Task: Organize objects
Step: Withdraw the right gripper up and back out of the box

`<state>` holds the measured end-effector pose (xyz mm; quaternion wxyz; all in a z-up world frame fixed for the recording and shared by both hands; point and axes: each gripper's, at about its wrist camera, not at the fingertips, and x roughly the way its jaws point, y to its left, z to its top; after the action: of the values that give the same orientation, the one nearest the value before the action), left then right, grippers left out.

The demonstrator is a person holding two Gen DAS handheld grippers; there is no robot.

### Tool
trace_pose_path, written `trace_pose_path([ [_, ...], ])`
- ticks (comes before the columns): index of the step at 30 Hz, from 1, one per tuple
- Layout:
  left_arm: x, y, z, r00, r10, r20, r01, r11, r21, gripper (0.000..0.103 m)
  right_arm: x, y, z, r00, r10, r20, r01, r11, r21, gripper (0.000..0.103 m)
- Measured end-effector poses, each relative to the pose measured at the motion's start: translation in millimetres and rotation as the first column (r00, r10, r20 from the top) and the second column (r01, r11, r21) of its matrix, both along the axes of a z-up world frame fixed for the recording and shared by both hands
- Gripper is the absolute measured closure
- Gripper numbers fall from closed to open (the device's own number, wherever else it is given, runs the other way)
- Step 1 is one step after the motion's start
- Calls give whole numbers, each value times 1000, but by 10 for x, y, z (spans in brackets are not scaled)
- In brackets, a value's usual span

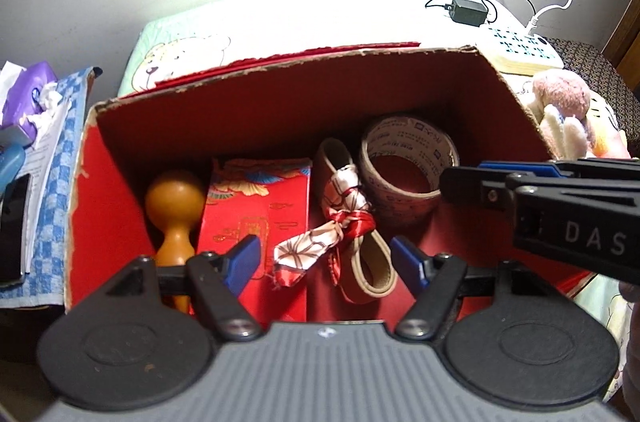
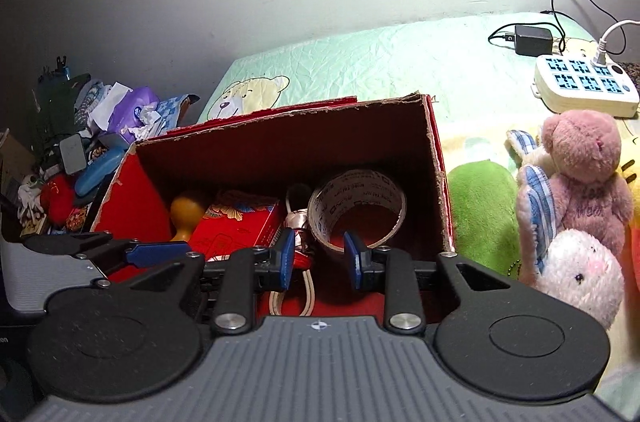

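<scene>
An open red cardboard box [image 1: 280, 90] [image 2: 280, 142] stands on the bed. Inside lie an orange wooden gourd [image 1: 174, 206] [image 2: 187, 212], a red patterned packet [image 1: 260, 210] [image 2: 240, 222], a beige strap with a red-and-white scarf knotted on it [image 1: 344, 218] [image 2: 300, 222] and a tape roll [image 1: 408, 162] [image 2: 356, 210]. My left gripper [image 1: 326, 262] is open and empty over the box's near side, above the scarf. My right gripper [image 2: 318, 260] is open and empty over the box, near the tape roll; it also shows in the left wrist view [image 1: 540, 190].
Plush toys lie right of the box: a pink bear [image 2: 588, 170], a white one [image 2: 580, 274], a green one [image 2: 484, 214]. A power strip [image 2: 584, 88] and black charger [image 2: 534, 40] sit at the far right. Clutter with tissues [image 2: 128, 110] is piled on the left.
</scene>
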<state>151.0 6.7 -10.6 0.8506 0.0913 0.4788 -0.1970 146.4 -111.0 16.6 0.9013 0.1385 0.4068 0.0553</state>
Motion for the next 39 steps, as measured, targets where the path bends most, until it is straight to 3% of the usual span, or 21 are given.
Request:
trace_pose_path([
  [3,-42,-10,47,1000,11,16,-11,1000,13,20,-67,19,24,1000,7,5,-7,1000,-10,74],
  [15,-270,-27,227,996,63,66,-66,997,49,12,-261,-58,102,999,14,31,-15,1000,9,74],
  [25,-545,-32,333,980,185,80,-190,980,65,12,-389,-146,166,993,109,55,-111,993,36,74],
  [39,-981,-235,469,956,264,132,-276,958,82,9,-674,-383,248,981,181,77,-188,976,106,70],
])
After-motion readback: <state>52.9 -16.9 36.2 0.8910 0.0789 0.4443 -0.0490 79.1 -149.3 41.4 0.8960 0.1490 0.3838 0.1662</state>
